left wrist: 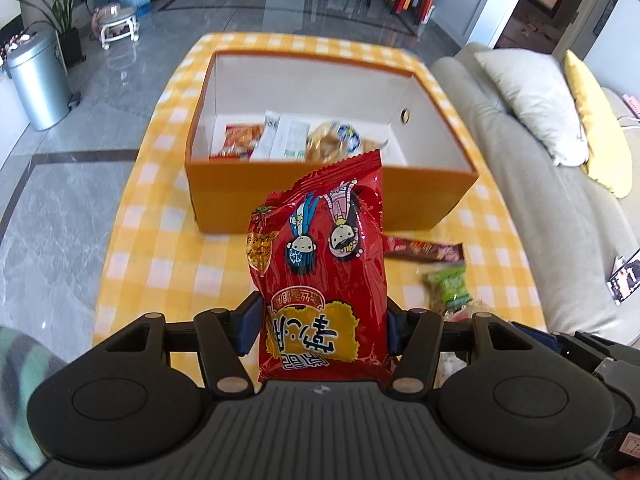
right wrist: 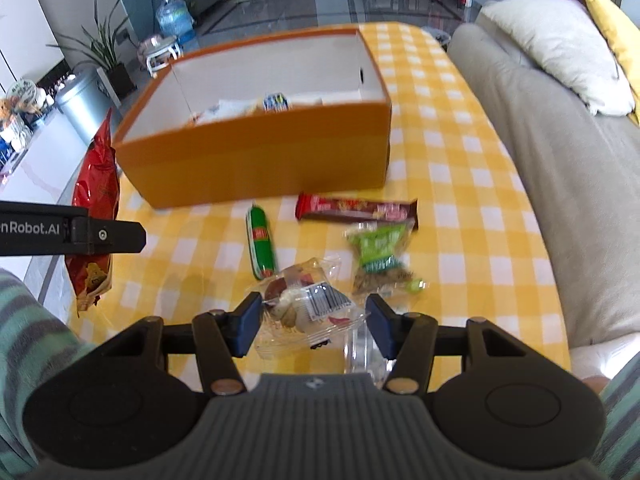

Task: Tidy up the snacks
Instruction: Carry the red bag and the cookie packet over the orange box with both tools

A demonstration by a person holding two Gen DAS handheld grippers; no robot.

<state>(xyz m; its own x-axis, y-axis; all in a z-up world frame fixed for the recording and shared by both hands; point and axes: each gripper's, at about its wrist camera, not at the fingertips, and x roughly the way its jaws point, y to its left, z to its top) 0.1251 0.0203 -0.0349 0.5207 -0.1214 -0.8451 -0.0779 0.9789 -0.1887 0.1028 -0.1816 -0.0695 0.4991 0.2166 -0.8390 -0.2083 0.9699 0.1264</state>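
Orange box (left wrist: 332, 196) near table edge (left wrist: 120, 216), floor beyond.

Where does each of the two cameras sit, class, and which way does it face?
Left wrist: on the left gripper, angled down at the red snack bag it grips and the orange box; a striped sleeve shows.
Right wrist: on the right gripper, angled down at the clear snack packet between its pads; both sleeves show.
Shared: box, red bag, brown bar, green packet, yellow checked tablecloth.
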